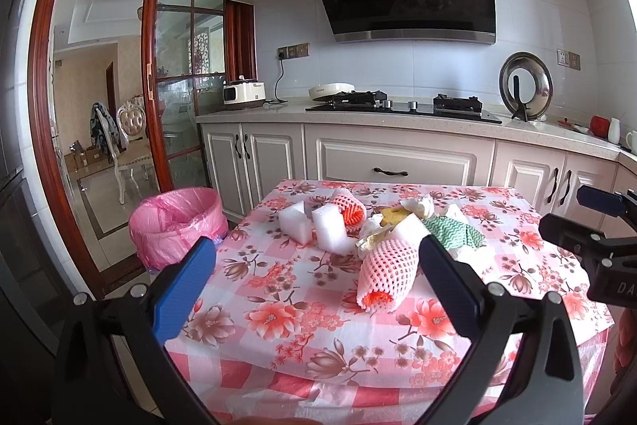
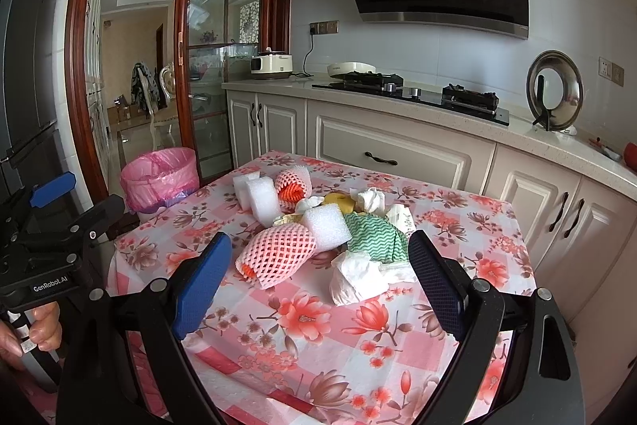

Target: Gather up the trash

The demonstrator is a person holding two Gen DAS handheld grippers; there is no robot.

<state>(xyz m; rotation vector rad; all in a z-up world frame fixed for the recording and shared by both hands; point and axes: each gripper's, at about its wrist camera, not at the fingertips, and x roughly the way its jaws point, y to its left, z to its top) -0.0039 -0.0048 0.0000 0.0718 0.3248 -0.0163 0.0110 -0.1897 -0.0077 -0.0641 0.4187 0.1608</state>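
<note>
A heap of trash lies on the floral tablecloth (image 1: 302,321) (image 2: 302,341): a near pink foam fruit net (image 1: 388,275) (image 2: 278,254), a far pink net (image 1: 347,206) (image 2: 292,184), white foam blocks (image 1: 314,224) (image 2: 260,196), a green wavy cloth (image 1: 454,232) (image 2: 372,236) and crumpled white tissue (image 2: 356,277). My left gripper (image 1: 318,285) hovers open above the table's near edge, the near net just inside its right finger. My right gripper (image 2: 320,279) is open too, with the near net and tissue between its fingers' line of sight. Nothing is held.
A bin with a pink liner (image 1: 177,222) (image 2: 159,178) stands on the floor left of the table. Kitchen cabinets and a counter with a hob (image 1: 402,106) run behind. A hand (image 2: 38,325) holds the left gripper's handle. A glass sliding door (image 1: 179,74) is at the left.
</note>
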